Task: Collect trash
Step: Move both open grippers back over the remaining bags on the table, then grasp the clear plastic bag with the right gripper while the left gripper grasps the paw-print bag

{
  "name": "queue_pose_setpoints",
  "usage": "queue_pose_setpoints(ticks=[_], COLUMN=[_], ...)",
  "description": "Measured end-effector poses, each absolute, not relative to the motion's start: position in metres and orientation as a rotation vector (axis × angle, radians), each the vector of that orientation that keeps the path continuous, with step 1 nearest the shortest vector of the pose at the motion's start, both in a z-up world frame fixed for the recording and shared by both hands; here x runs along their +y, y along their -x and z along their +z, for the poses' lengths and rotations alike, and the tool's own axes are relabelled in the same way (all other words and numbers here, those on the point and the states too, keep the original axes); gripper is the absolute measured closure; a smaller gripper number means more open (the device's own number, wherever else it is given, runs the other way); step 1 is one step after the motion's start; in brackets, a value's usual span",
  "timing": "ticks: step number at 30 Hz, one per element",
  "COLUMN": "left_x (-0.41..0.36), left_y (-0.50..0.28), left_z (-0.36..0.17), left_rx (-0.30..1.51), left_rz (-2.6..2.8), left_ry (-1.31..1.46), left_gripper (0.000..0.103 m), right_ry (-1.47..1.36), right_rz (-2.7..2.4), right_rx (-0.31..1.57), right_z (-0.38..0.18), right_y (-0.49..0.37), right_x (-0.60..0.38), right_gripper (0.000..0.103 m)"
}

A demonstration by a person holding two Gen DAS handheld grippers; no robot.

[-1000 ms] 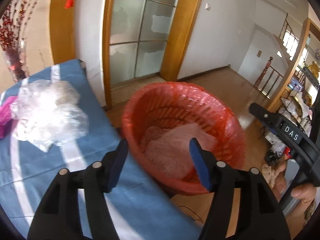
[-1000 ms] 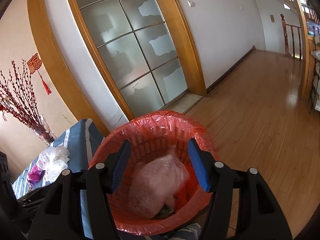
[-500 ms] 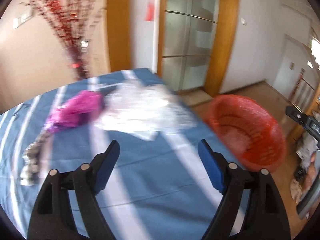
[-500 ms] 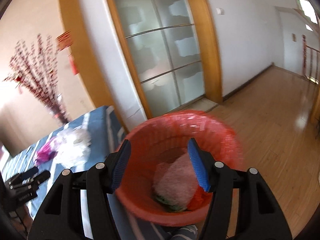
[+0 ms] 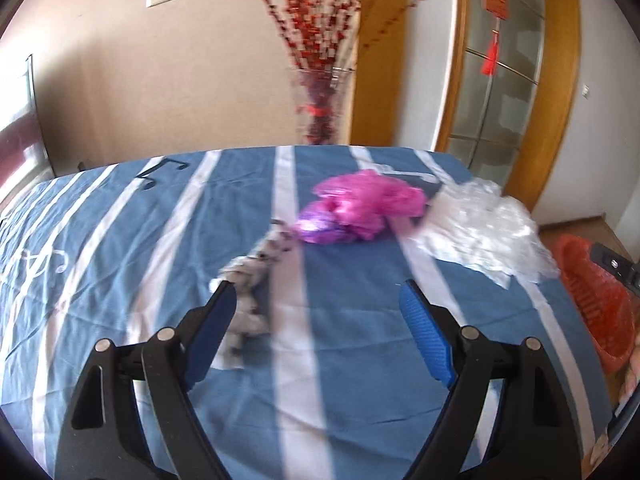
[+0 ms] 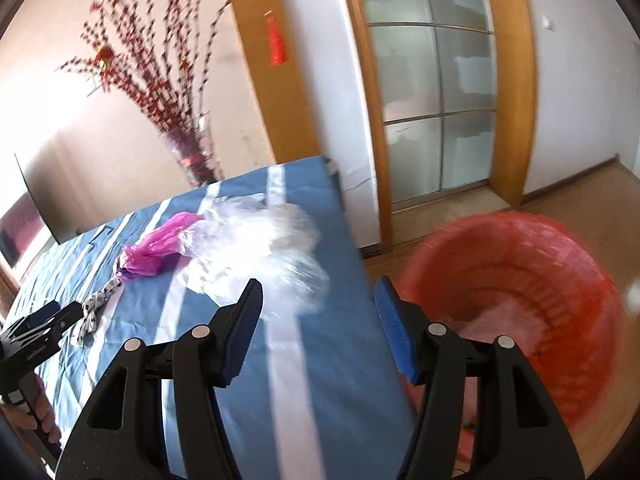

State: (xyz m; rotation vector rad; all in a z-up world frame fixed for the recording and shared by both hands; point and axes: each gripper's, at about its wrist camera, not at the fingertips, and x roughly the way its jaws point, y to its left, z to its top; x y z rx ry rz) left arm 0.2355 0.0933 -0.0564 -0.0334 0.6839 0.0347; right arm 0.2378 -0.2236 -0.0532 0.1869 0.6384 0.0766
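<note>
Blue striped cloth (image 5: 360,360) holds three scraps near its far edge: pink bag (image 5: 368,200), clear plastic (image 5: 480,232), spotted rag (image 5: 256,268). Red basket (image 6: 540,300) sits past the cloth's edge. Left gripper (image 5: 316,296) and right gripper (image 6: 318,292) both gape, empty.

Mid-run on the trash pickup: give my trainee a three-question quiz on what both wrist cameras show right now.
1. True or false: the left gripper is holding trash.
2. Which piece lies nearest the red basket? A) pink plastic bag B) clear plastic wrap C) grey-and-white twisted scrap
3. What covers the surface the trash lies on?

Key:
1. False; its jaws stand wide with nothing between them.
2. B
3. A blue cloth with white stripes.
</note>
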Motion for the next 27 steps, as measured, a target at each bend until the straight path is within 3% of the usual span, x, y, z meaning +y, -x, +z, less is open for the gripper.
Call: queue_pose_setpoints(ticks=[13,15,19,24,27], left_x=[0.143,0.146,0.149,0.154,0.156], left_y=[-0.249,-0.253,-0.258,-0.259,-0.262], left_z=[-0.068,-0.071,-0.078,-0.082,-0.084], left_rx=[0.703,0.71,0.729,0.737,0.754], left_rz=[0.122,0.128,0.142,0.156,0.154], left_ry=[0.037,0.04,0.031,0.046,0.06], left_gripper=[0.021,0.021,0.021,0.022,0.029], right_ry=[-0.16,-0.151,-0.136,-0.174,-0.184], right_rz=[0.066,0.075,0.098,0.121,0.118], right_rx=[0.771,0.783,0.794,0.721,0.68], right_z=[-0.091,-0.095,-0.097,-0.084,-0.076], right_y=[-0.31,-0.31,-0.308,-0.287,-0.27], right_x=[-0.188,-0.185,-0.18,-0.184,-0.188], right_gripper=[0.044,0.052,0.09,0.094,0.094])
